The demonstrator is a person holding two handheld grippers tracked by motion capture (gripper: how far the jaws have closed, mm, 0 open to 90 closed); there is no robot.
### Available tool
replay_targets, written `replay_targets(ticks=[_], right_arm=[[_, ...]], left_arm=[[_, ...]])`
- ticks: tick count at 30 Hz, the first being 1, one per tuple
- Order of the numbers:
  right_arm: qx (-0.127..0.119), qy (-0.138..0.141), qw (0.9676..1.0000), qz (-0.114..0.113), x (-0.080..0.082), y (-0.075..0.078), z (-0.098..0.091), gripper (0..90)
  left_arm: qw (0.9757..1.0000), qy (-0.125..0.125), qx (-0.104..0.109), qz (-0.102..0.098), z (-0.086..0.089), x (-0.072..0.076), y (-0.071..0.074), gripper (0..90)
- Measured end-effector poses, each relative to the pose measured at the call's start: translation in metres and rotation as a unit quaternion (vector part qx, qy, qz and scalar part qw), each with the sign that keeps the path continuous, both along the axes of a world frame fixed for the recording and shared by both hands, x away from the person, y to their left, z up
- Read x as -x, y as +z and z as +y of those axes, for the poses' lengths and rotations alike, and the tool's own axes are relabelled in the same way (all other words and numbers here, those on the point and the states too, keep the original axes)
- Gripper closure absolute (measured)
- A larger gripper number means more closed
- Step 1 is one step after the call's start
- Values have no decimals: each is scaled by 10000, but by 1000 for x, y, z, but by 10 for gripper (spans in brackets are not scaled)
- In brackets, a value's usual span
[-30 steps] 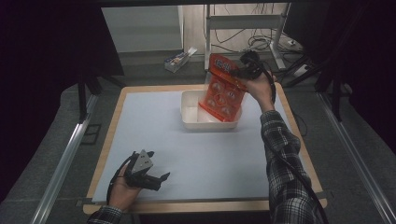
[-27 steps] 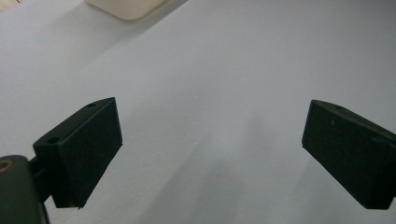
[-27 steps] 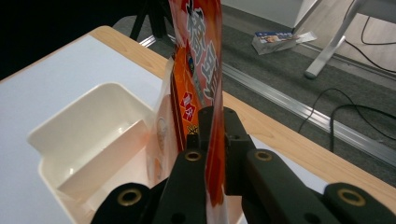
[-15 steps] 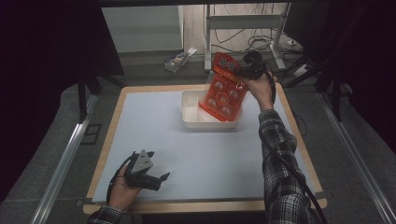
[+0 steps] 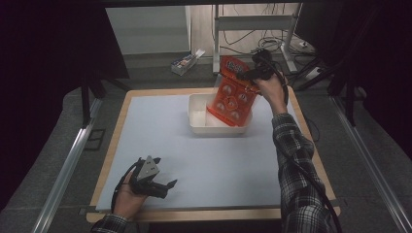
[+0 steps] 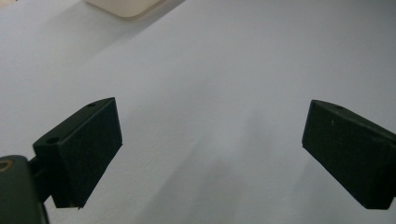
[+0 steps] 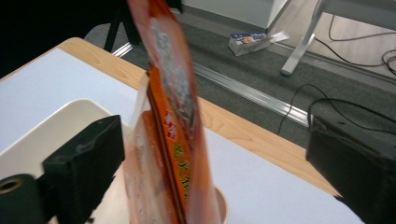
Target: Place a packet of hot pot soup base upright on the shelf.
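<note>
Right claw (image 7: 212, 172) just opened, orange packet (image 7: 170, 135) loose between jaws, standing in tray (image 5: 199, 116)

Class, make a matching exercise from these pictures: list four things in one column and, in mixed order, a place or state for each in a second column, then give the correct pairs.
Column one:
1. orange packet
2. white tray
3. left gripper
4. right gripper

Column two:
A. rests low at the table's near edge, jaws open, nothing between them
B. stands tilted in the tray, leaning on its far right side
C. sits on the far half of the white table top
D. held up at the packet's top edge, jaws just opened wide, packet between them

Pairs: 1-B, 2-C, 3-A, 4-D
</note>
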State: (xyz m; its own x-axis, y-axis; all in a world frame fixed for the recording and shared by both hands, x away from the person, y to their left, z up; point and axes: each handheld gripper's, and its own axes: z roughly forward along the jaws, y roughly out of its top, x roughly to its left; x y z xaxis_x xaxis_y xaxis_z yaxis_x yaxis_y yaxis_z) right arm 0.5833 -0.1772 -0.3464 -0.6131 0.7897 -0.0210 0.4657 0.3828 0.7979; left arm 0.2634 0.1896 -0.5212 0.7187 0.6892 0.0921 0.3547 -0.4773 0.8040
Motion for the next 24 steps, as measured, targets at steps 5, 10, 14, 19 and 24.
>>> replay_targets(ticks=[5, 10, 14, 19, 24], right_arm=[[53, 126, 9999, -25, 5, 5, 1, 22], [38, 199, 9998, -22, 10, 9, -3, 17], [52, 299, 9995, -16, 16, 11, -6, 6], [95, 361, 9993, -76, 22, 13, -11, 0], [144, 357, 9992, -103, 30, 15, -16, 0]], left_arm=[[9998, -17, 167, 80, 2, 0, 2, 43], [9994, -49, 308, 147, 4, 0, 3, 39], [9988, -90, 419, 228, 5, -2, 2, 33], [9963, -270, 739, 336, 8, -4, 1, 7], [9959, -289, 778, 356, 8, -4, -1, 3]])
